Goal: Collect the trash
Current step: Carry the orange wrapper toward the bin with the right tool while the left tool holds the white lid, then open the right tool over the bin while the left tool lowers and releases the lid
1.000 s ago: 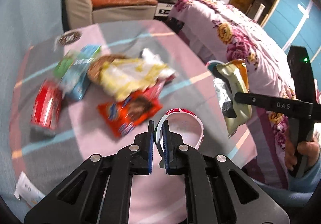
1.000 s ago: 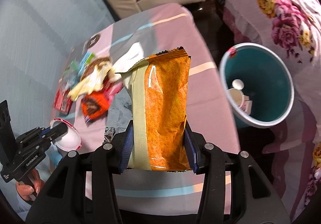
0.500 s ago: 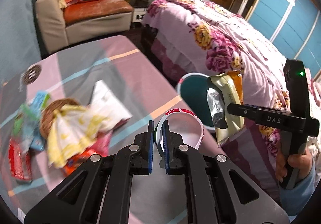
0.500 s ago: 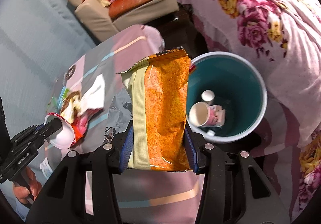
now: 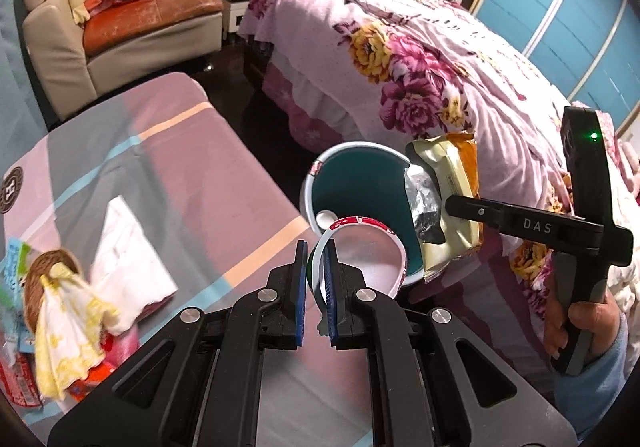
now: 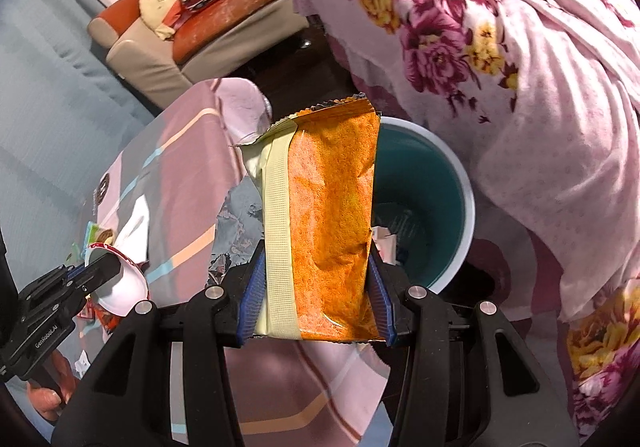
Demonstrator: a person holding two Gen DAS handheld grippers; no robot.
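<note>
My left gripper (image 5: 317, 267) is shut on the rim of a white paper cup with a red edge (image 5: 360, 259), held at the table's edge beside a teal trash bin (image 5: 360, 175); the cup also shows in the right wrist view (image 6: 124, 283). My right gripper (image 6: 316, 287) is shut on an orange and cream snack bag (image 6: 328, 215), held upright over the near rim of the bin (image 6: 432, 207). In the left wrist view the bag (image 5: 452, 207) hangs at the bin's right rim. Trash lies in the bin's bottom.
A striped table (image 5: 180, 175) holds a white napkin (image 5: 128, 259), a yellow wrapper (image 5: 64, 319) and other wrappers at the left. A flowered bed (image 5: 420, 79) stands right of the bin. A sofa (image 5: 120, 27) is at the back.
Both grippers have moved right, away from the trash pile and toward the bin. The bag is now over the bin's rim and the cup is at the bin's near edge.
</note>
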